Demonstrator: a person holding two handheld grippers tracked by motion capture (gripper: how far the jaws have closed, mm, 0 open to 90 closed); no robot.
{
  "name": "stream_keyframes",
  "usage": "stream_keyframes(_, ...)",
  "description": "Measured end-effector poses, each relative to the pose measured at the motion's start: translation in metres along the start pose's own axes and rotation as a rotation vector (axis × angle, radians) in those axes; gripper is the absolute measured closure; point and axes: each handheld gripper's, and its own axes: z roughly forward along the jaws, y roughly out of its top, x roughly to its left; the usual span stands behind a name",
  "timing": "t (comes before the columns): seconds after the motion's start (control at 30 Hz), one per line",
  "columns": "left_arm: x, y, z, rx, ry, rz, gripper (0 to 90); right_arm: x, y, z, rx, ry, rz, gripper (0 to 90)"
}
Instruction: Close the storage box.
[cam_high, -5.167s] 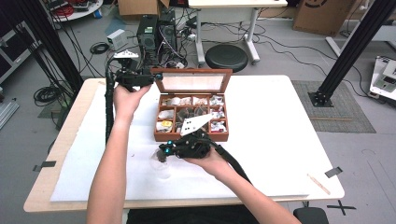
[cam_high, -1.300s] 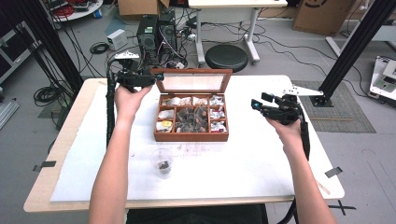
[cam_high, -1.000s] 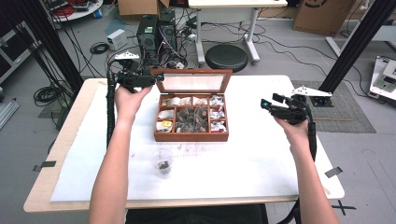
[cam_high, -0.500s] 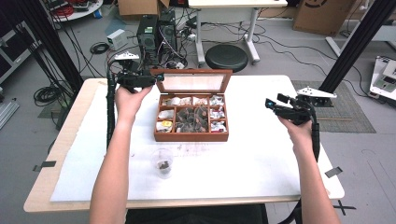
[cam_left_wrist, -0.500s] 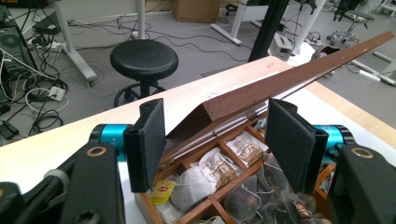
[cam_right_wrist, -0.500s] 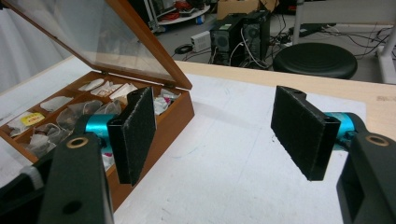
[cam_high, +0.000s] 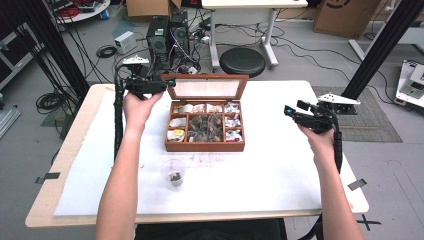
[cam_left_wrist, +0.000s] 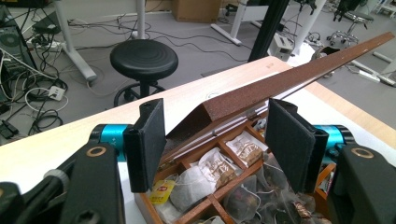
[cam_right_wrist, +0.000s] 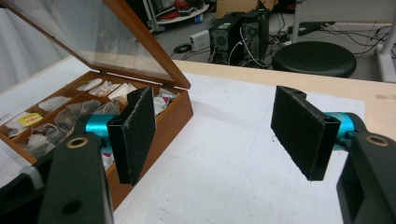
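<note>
A wooden tea box (cam_high: 205, 146) stands mid-table, its compartments holding tea bags (cam_high: 202, 127), its glass lid (cam_high: 206, 77) raised. My left gripper (cam_high: 167, 84) is at the lid's upper left corner. In the left gripper view the lid's corner (cam_left_wrist: 219, 105) lies between the wide-apart jaws of this gripper (cam_left_wrist: 215, 140), and the pads do not press on it. My right gripper (cam_high: 296, 108) hovers over the right side of the table, open and empty. The right gripper view looks between its jaws (cam_right_wrist: 212, 130) at the box (cam_right_wrist: 168, 121) and lid (cam_right_wrist: 93, 32).
A clear plastic cup (cam_high: 173, 175) with something dark inside stands in front of the box on the white sheet (cam_high: 265, 170). Behind the table are a black stool (cam_high: 242, 61), a computer tower (cam_high: 167, 35) and loose cables on the floor.
Five seconds ago my right gripper was low in front of the box, by the cup; it has since swung out to the right. Over the last second nothing has visibly moved.
</note>
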Motion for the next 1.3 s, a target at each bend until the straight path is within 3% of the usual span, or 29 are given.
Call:
stream_keyframes(0.8, 0.0001, -0.0016, 0.0001, -0.004, 0.000, -0.035, 37.8, -0.0013, -0.0014, -0.0035, -0.003, -0.007, 0.004, 31.5)
stream_keyframes(0.93, -0.0026, -0.0020, -0.0003, -0.004, 0.015, -0.054, 37.9, -0.0014, -0.0017, -0.0027, -0.002, -0.007, 0.001, 31.5)
stream_keyframes(1.3, -0.0092, -0.0082, -0.0020, 0.010, 0.045, -0.059, 37.5, -0.0011, -0.0023, -0.0024, 0.000, -0.009, 0.004, 31.5)
